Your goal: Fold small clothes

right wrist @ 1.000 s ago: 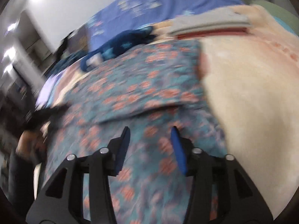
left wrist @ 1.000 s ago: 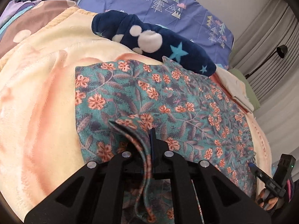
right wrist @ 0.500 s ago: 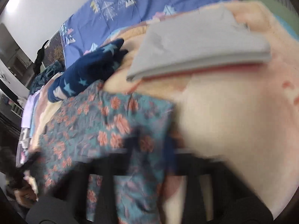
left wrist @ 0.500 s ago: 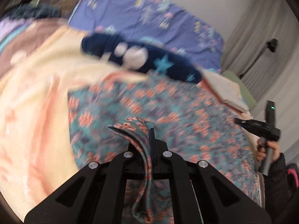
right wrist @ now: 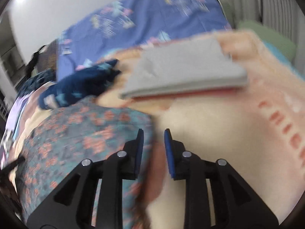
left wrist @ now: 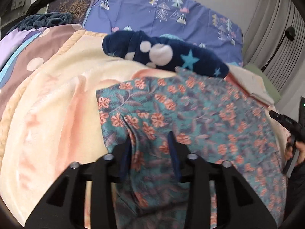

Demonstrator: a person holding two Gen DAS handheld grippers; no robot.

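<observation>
A teal garment with orange flowers (left wrist: pixel 190 118) lies spread on a cream and peach blanket (left wrist: pixel 53 114). My left gripper (left wrist: pixel 149 139) is open over the garment's near left part, with a raised fold of cloth between its jaws. In the right wrist view the garment (right wrist: pixel 85 137) lies to the left. My right gripper (right wrist: pixel 152 135) is open at the garment's right edge, over cloth and blanket (right wrist: pixel 219 133). The right gripper also shows at the far right of the left wrist view (left wrist: pixel 286 122).
A dark blue fleece garment with stars and white dots (left wrist: pixel 162 53) lies behind the floral one. A folded grey and red stack (right wrist: pixel 183 70) lies to the back right. A purple pillow with tree print (left wrist: pixel 162 13) is at the back.
My left gripper has opened and let go of the floral fold it was shut on. My right gripper has swung right, to the garment's right edge.
</observation>
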